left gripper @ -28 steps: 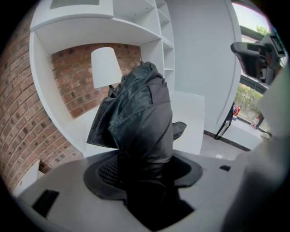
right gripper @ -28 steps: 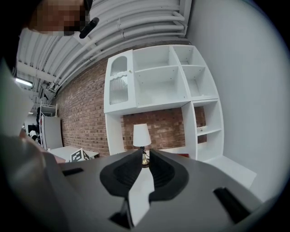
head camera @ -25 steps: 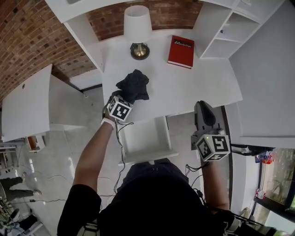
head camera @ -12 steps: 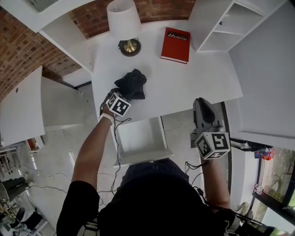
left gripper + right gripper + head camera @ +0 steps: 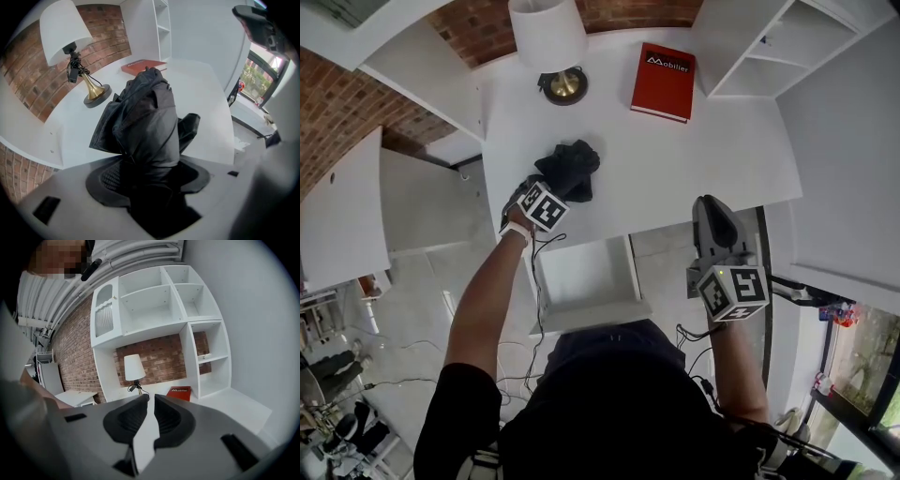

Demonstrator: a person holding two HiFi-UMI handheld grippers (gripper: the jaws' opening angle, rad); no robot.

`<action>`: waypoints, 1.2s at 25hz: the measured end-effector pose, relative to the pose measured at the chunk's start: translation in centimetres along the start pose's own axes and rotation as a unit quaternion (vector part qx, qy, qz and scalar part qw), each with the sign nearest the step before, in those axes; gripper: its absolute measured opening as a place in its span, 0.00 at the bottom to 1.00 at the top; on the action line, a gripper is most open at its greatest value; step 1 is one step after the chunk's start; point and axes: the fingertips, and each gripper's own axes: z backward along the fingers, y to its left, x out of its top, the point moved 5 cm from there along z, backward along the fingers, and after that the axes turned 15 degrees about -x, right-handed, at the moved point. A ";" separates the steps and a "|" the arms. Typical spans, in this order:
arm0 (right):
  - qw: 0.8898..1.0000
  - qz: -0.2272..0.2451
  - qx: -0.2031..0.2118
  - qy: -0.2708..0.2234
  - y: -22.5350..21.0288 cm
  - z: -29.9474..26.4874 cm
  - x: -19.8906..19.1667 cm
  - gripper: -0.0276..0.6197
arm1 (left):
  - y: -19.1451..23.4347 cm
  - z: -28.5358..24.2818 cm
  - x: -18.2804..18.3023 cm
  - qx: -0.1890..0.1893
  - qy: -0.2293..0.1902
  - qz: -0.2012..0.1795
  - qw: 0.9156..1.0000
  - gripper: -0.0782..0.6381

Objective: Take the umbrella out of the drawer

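We see the umbrella, a folded black one whose loose fabric bunches into a crumpled dark bundle, lying on the white desk towards its front left, in front of the lamp and well apart from the red book. Our left gripper points down at the umbrella's near end and clamps it, cloth filling its widely set jaws, just beyond the open drawer. Our right gripper hovers by the desk's front right edge, jaws nearly together, nothing between them.
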 end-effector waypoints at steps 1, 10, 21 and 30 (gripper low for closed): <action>1.000 -0.001 0.001 0.001 0.0 -0.2 -0.1 0.11 | 0.0 -0.1 0.0 -0.001 0.002 0.000 1.000 0.49; 1.000 -0.006 0.003 0.005 0.4 -1.0 -0.2 0.11 | 0.4 -0.3 -0.2 -0.006 -0.032 0.016 0.999 0.52; 1.000 0.002 0.017 -0.011 2.5 0.2 0.5 0.11 | -1.4 8.3 -1.2 0.089 -0.192 0.076 0.974 0.56; 0.998 0.012 0.037 -0.054 6.4 2.0 3.5 0.11 | -4.7 24.3 -1.8 0.127 -0.417 0.115 0.892 0.55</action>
